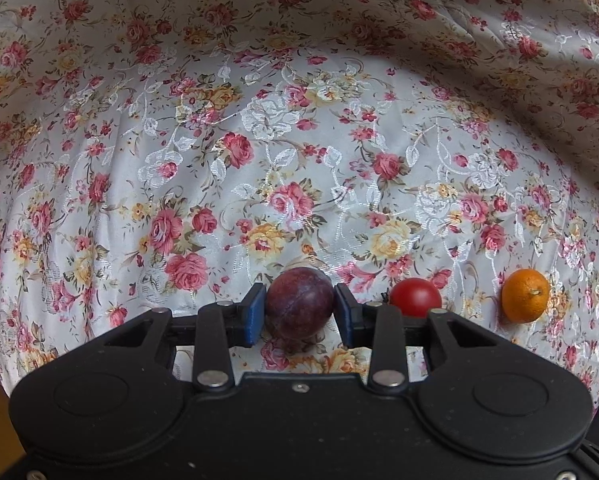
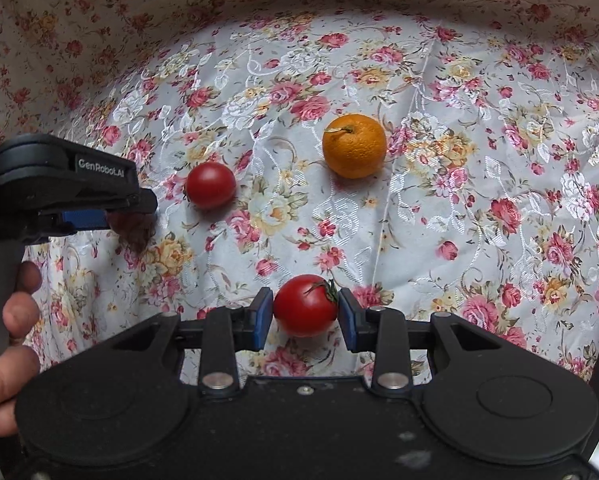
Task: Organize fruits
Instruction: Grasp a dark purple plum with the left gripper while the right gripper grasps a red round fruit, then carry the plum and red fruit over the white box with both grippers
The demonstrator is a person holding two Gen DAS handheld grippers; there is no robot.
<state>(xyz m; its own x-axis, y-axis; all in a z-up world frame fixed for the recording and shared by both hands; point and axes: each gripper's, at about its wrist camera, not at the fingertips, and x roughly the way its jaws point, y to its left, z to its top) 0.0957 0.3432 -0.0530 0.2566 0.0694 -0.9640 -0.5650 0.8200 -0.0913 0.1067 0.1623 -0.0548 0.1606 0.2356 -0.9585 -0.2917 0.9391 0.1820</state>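
Note:
A dark purple plum (image 1: 299, 306) sits between the blue pads of my left gripper (image 1: 299, 312), which is shut on it just over the floral cloth. To its right on the cloth lie a red tomato (image 1: 415, 298) and an orange mandarin (image 1: 525, 296). In the right wrist view, my right gripper (image 2: 305, 312) is shut on another red tomato (image 2: 305, 306) with a green stalk, both pads touching its sides. Beyond it rest the stalkless tomato (image 2: 210, 185) and the mandarin (image 2: 354, 146). The left gripper (image 2: 127, 220) shows at the left edge, the plum (image 2: 135, 230) half hidden in it.
A floral tablecloth (image 1: 259, 140) covers the whole surface and rises in folds at the back (image 2: 99, 20). A person's hand (image 2: 15, 320) holds the left gripper's handle at the left edge of the right wrist view.

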